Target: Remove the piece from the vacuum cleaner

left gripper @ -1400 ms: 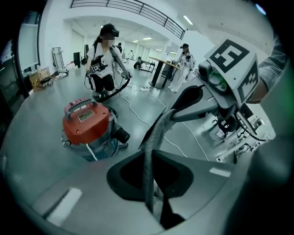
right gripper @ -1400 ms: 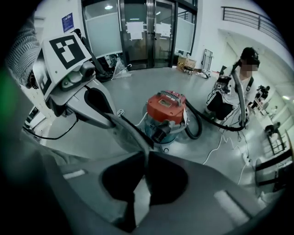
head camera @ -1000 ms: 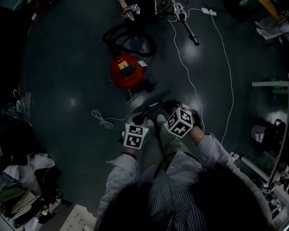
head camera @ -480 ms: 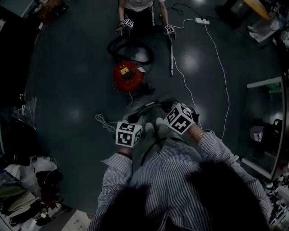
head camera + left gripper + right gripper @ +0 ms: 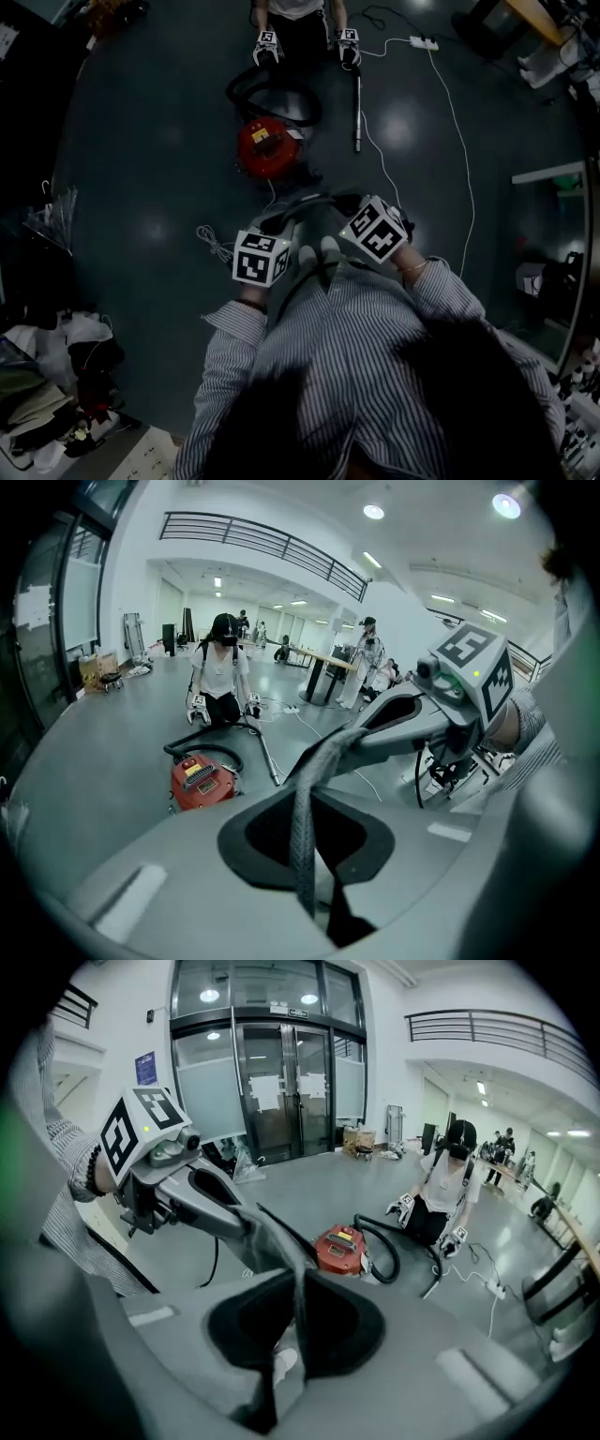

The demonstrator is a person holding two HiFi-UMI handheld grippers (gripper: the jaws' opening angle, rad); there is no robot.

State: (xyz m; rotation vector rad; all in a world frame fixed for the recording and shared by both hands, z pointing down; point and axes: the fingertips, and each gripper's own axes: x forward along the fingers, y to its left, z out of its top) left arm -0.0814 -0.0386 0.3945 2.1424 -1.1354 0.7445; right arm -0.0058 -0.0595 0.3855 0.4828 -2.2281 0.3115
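The red canister vacuum cleaner point(image 5: 268, 148) point(image 5: 200, 780) point(image 5: 339, 1248) stands on the dark floor ahead of me. Its black hose point(image 5: 272, 94) loops behind it, and a dark wand point(image 5: 357, 112) lies on the floor to the right. A kneeling person point(image 5: 295, 19) with grippers of their own is at the hose and wand ends. My left gripper point(image 5: 286, 217) point(image 5: 323, 752) and right gripper point(image 5: 333, 204) point(image 5: 281, 1241) hang shut and empty in front of my body. Their tips are close together, well short of the vacuum.
A white power strip point(image 5: 419, 42) with a long white cable point(image 5: 464, 141) runs along the right. A loose white cord point(image 5: 214, 242) lies left of my grippers. Clutter point(image 5: 56, 375) fills the lower left, shelving point(image 5: 553, 178) the right. Glass doors point(image 5: 281, 1082) are far off.
The wand has swung from slanting to lying straight toward me. My two grippers stay shut and together, drifting slightly left in the view as my head shifts.
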